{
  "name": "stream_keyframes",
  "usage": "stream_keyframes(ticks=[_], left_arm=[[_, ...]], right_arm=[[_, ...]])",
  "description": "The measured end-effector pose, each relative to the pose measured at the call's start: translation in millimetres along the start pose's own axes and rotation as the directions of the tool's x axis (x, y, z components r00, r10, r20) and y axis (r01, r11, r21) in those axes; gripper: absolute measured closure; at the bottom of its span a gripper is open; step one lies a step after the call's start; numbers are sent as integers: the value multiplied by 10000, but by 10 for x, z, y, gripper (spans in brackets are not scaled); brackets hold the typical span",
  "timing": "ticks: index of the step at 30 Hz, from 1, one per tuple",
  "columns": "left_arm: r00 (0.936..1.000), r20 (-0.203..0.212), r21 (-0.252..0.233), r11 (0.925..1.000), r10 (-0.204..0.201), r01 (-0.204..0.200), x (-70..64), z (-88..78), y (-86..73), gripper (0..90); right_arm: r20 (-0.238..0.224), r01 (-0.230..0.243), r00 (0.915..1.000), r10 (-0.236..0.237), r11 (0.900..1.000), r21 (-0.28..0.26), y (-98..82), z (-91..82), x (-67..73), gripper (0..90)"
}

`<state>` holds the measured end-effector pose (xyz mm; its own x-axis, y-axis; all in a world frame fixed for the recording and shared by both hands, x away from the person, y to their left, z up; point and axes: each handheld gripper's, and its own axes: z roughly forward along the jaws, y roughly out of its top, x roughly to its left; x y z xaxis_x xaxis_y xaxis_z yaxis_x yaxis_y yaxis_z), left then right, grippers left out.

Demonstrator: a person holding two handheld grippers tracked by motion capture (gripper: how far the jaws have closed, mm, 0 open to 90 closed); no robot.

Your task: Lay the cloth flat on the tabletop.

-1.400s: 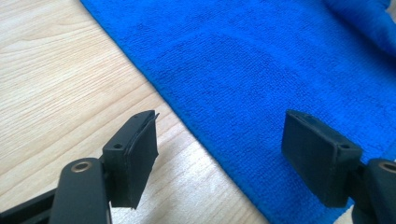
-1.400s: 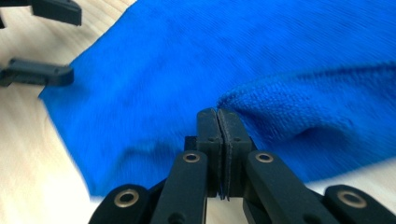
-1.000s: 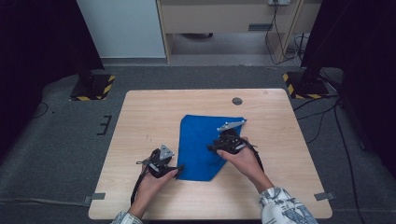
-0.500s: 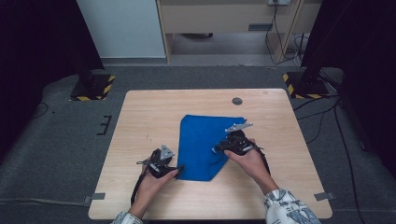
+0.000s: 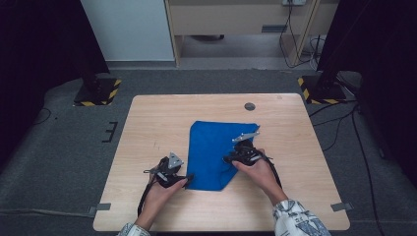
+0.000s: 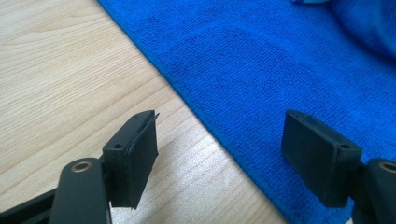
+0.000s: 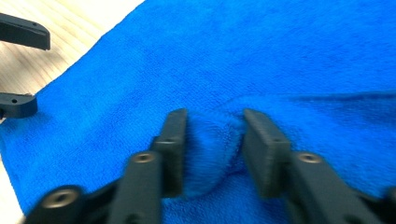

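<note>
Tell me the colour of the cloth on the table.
The cloth is solid bright blue, plain, without pattern; it shows best in the left gripper view.

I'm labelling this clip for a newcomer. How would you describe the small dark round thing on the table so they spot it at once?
Start at the wooden table and find the blue cloth at its middle. Look beyond the cloth's far right corner, near the far edge: the round dark disc sits alone on bare wood, touching nothing.

Even overhead light brightens the table [image 5: 147, 123], while the room's sides fall into darkness. The right gripper view is motion-blurred; the left one is sharp, with soft shadows under its jaws.
</note>
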<state>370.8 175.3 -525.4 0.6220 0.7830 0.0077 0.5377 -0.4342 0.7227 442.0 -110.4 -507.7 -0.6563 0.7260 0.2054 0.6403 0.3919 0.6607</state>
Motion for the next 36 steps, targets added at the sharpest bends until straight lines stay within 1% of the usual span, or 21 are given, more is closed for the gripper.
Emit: stream_keyframes(ticks=[1,2,6,8,10,13,15,17,18,19,20,22,24,26,27,30,31,32,34,35,36], left_arm=[[10000,2,-14,10000,2,-2,1,-2,0,263],[10000,-21,-8,10000,16,-16,1,-6,0,264],[10000,-61,-17,10000,60,-60,6,-16,0,263],[9999,-60,46,9999,92,-91,3,-8,-2,263],[9999,-53,94,9998,162,-162,-9,10,-3,263],[9996,-41,210,9994,287,-286,-35,38,-4,263],[9995,-35,255,9992,306,-305,-50,48,-5,263],[9995,-47,259,9992,321,-320,-54,49,-3,263],[9996,-30,240,9993,283,-282,-51,51,-6,263],[9996,-23,244,9993,268,-267,-49,50,-8,262],[9997,-17,237,9994,262,-261,-48,50,-9,262],[9996,-30,251,9993,265,-264,-46,44,-11,262],[9997,-31,259,9993,258,-257,-43,41,-13,262],[9997,-33,262,9993,251,-250,-38,39,-16,262],[9997,-31,260,9993,257,-256,-36,38,-17,263],[9997,-13,261,9994,238,-238,-32,37,-19,263],[9997,-11,265,9994,229,-229,-32,37,-19,262],[9997,-13,259,9994,230,-229,-32,37,-20,263],[9998,-10,267,9994,206,-205,-32,33,-23,263],[9998,-7,267,9995,187,-187,-29,31,-26,263],[9999,0,256,9995,169,-169,-26,30,-29,263]], right_arm=[[-21,20,10000,-20,10000,-43,-3,-27,-3,778],[113,33,9999,-31,9999,-119,-8,-61,-4,808],[363,-260,9990,279,9984,-506,-84,-257,-41,833],[550,-385,9976,423,9969,-684,-180,-396,-70,827],[964,-501,9937,569,9962,-717,-327,-567,-104,821],[1339,-843,9864,955,9926,-871,-532,-769,-163,819],[1804,-1122,9755,1260,9901,-848,-687,-882,-202,789],[2105,-1220,9686,1323,9906,-615,-826,-955,-226,687],[2216,-1253,9656,1361,9902,-621,-876,-994,-235,657],[2266,-1325,9629,1464,9883,-755,-913,-1049,-244,617],[2335,-1363,9600,1547,9863,-930,-927,-1095,-250,602],[2426,-1336,9570,1588,9841,-1171,-939,-1170,-261,574],[2521,-1267,9552,1553,9839,-1260,-945,-1207,-259,572],[2736,-1257,9490,1568,9838,-1278,-954,-1235,-266,568],[2744,-1373,9467,1686,9820,-1296,-961,-1248,-284,555],[2941,-1420,9410,1672,9843,-1050,-997,-1268,-341,528],[2921,-1429,9412,1698,9835,-1114,-1008,-1270,-351,519],[2837,-1413,9437,1699,9829,-1184,-1013,-1266,-355,502],[2522,-1313,9537,1637,9814,-1404,-1008,-1243,-345,468],[2496,-1196,9561,1533,9822,-1452,-1001,-1224,-334,440],[2447,-1185,9575,1525,9818,-1481,-991,-1203,-321,404]])
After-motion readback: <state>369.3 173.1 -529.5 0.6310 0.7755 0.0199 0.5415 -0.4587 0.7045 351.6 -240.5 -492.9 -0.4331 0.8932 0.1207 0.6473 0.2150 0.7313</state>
